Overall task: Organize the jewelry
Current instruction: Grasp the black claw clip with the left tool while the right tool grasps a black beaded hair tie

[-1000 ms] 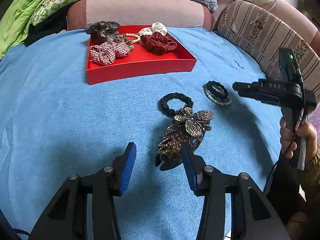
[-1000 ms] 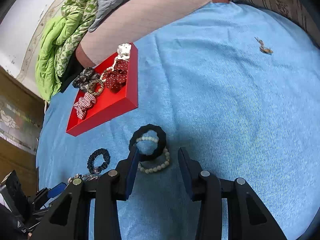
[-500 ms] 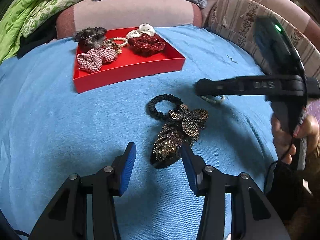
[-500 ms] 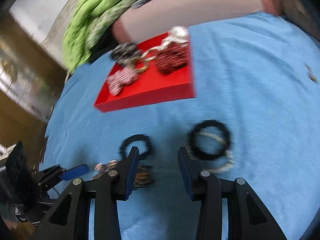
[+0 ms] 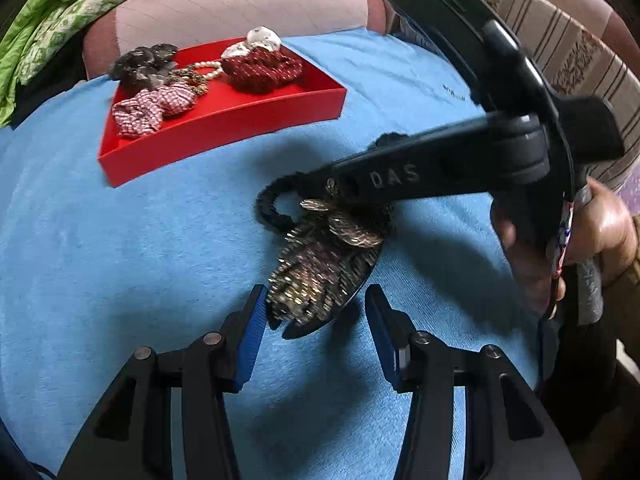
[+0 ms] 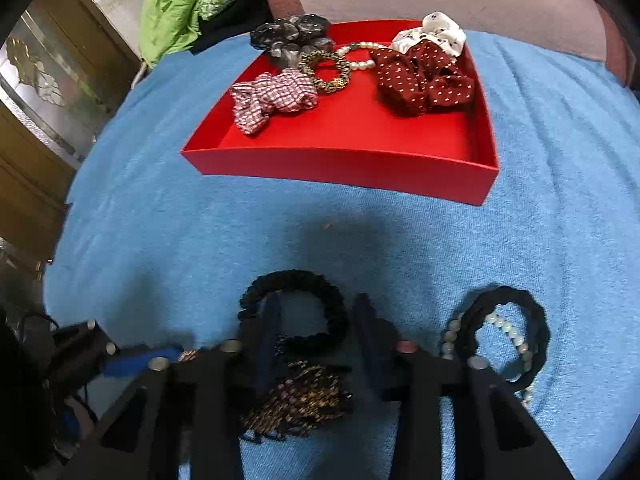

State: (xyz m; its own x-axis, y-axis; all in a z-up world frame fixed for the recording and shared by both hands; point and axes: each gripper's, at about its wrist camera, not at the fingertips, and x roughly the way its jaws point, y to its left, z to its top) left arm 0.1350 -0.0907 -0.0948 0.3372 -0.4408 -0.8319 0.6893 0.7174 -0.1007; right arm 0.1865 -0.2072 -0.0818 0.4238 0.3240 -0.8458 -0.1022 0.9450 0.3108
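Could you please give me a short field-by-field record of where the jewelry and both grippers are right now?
surface: blue cloth
red tray: holds scrunchies and bracelets
black hair tie: on cloth, overlapping beaded hair clip
black ring with bead bracelet: on cloth, right of the hair tie
left gripper: jaws opening, straddling clip's near end
right gripper: jaws closing over the hair tie

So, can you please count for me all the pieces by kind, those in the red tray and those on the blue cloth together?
Scrunchies: 3
Black hair ties: 2
Bead bracelets: 3
Jewelled hair clip: 1
Dark grey piece, kind unclear: 1
Total: 10
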